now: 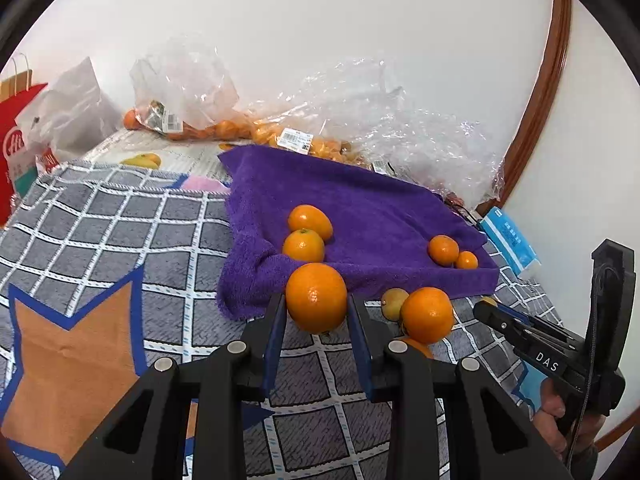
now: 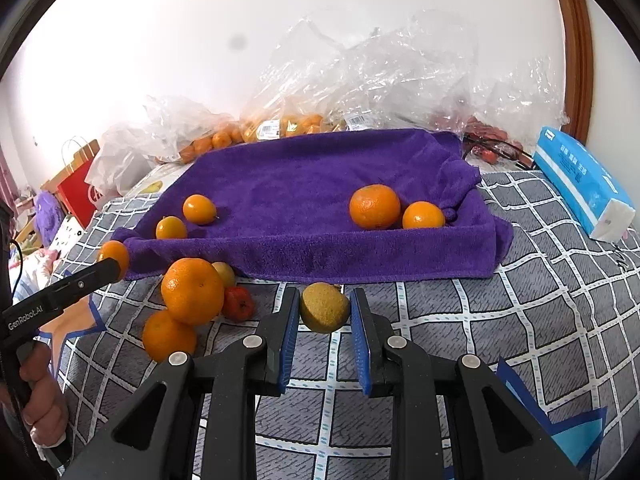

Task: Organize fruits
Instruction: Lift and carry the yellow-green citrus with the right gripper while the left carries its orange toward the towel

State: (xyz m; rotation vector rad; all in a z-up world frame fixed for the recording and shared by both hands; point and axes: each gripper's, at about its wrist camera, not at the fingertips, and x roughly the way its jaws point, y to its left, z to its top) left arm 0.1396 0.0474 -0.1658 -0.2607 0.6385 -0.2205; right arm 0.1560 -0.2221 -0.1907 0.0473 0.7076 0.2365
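Purple towel (image 2: 304, 184) laid out as the sorting bed, oranges already grouped at its two ends! Left gripper (image 1: 316, 312) clenched on a big orange (image 1: 316, 297), carrying it just short of the towel's near edge. Right gripper (image 2: 325, 312) squeezes a yellow-green fruit (image 2: 324, 307), possibly a small pear, hard to tell, low over the checked cloth (image 2: 520, 280). Loose pile (image 2: 188, 304) waits beside.

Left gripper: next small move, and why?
Probably carry it forward over the purple towel and release. The left gripper is shut on a large orange at the towel's near edge, and four oranges already lie on it.
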